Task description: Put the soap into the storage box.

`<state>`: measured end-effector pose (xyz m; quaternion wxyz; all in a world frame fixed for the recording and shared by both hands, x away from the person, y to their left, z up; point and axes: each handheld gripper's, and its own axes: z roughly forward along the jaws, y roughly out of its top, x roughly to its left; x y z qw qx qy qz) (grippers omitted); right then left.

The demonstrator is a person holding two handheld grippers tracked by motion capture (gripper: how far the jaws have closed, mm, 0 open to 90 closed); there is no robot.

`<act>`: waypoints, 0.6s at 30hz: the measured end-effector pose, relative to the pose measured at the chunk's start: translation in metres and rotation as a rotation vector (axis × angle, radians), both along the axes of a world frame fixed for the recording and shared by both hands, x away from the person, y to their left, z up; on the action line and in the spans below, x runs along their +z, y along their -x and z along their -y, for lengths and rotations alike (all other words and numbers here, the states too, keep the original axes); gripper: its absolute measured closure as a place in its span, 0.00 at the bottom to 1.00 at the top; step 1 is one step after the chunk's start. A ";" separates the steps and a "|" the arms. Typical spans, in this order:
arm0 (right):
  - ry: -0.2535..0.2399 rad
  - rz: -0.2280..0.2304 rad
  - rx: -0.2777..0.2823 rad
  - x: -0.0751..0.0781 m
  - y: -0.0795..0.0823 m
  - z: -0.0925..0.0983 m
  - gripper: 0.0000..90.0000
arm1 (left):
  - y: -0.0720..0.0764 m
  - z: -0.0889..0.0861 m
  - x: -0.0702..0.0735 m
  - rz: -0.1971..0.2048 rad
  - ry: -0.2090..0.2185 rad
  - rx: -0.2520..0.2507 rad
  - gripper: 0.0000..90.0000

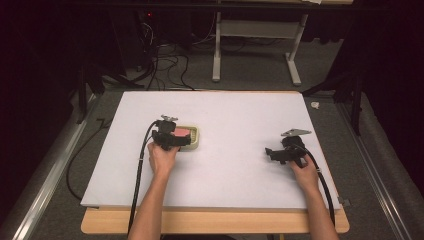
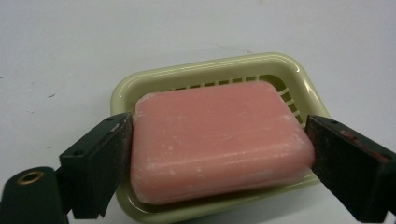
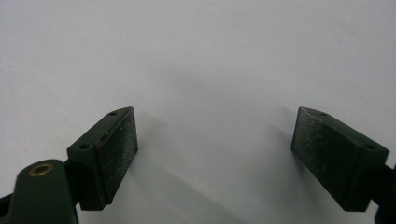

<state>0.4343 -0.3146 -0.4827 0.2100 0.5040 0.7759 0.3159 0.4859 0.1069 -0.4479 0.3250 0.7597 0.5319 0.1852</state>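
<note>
A pink bar of soap [image 2: 219, 140] lies in a pale green slotted soap dish [image 2: 187, 77] on the white table top. My left gripper [image 2: 219, 149] is over the dish, one jaw on each side of the bar. The jaws stand wide, at or just off the soap's two short ends. In the high view the soap [image 1: 181, 132] and dish [image 1: 197, 142] sit left of centre, with the left gripper [image 1: 172, 138] partly covering them. My right gripper [image 1: 272, 154] rests low over bare table at the right, open, with nothing between its jaws [image 3: 215, 149].
The white board [image 1: 220, 110] lies on a wooden table whose front edge [image 1: 215, 222] shows below it. Black cables trail from both grippers toward the person. Dark floor, metal rails and a table frame [image 1: 255, 50] surround the work area.
</note>
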 end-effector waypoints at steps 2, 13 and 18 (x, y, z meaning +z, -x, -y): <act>-0.002 -0.001 -0.002 0.000 0.000 0.000 0.17 | 0.000 -0.001 0.000 0.001 -0.002 -0.003 0.11; -0.001 -0.001 -0.002 0.000 0.000 0.000 0.17 | 0.003 -0.004 0.006 0.019 0.009 -0.003 0.11; -0.001 -0.001 -0.002 0.000 0.000 0.000 0.17 | 0.007 -0.005 0.011 0.034 0.009 -0.014 0.11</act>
